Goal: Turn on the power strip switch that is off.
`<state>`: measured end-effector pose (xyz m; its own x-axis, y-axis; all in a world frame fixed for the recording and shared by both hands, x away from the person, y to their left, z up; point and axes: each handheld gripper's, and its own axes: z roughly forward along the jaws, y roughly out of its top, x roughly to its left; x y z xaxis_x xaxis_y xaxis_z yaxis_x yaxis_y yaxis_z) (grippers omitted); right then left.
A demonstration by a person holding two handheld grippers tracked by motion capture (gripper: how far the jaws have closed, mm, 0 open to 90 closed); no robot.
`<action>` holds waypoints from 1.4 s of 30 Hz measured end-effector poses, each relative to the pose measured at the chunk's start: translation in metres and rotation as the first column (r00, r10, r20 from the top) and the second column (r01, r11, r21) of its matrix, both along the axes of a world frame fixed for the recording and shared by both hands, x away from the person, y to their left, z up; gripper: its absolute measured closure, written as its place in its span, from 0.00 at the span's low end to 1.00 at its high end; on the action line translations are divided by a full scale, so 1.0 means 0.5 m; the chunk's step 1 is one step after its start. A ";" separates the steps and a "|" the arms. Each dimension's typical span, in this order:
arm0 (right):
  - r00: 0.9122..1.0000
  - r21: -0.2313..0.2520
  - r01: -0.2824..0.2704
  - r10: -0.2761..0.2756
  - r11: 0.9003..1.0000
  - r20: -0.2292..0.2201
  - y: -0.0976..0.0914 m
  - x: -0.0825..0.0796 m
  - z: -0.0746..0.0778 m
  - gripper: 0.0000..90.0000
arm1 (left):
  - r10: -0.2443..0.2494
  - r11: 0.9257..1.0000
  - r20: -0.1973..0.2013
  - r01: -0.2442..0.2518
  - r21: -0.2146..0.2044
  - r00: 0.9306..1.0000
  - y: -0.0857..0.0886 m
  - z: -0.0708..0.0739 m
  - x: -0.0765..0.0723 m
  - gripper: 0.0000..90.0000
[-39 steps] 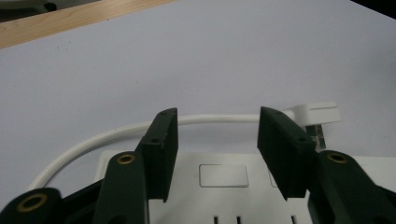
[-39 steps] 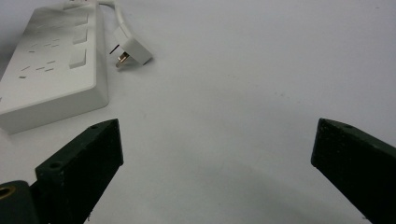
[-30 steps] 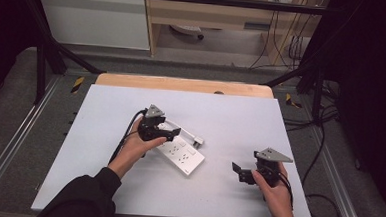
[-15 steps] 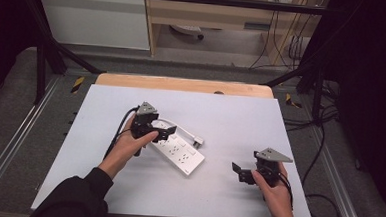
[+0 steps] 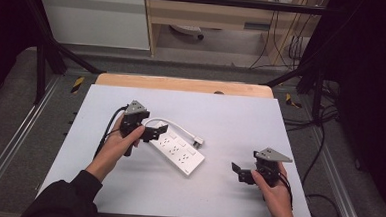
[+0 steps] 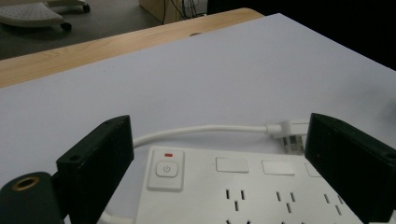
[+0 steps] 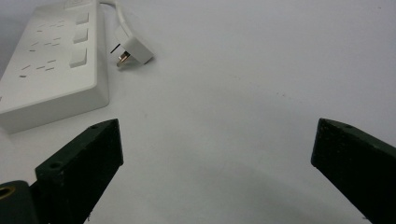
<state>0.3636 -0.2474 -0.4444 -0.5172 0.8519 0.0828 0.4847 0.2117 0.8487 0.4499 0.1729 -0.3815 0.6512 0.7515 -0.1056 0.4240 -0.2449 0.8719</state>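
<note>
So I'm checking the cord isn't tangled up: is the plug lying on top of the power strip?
No, the plug lies on the table beside the power strip, not on it.

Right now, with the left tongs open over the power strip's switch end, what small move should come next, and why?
Probably lift the left tongs clear. Their jaws have just been opening and stand apart from the power strip, which lies flat on the table; nothing is held, and the right tongs wait open.
</note>
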 end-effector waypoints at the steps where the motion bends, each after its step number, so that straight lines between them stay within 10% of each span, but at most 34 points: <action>1: 1.000 0.000 0.000 0.000 1.000 -0.001 0.000 0.000 0.000 0.03 | -0.001 1.000 -0.001 0.001 -0.008 1.000 0.002 0.001 -0.002 0.09; 42: 1.000 -0.010 0.003 -0.003 1.000 -0.006 0.002 0.001 -0.002 0.03 | 0.077 0.997 0.024 -0.076 -0.020 0.997 0.168 0.027 -0.101 0.08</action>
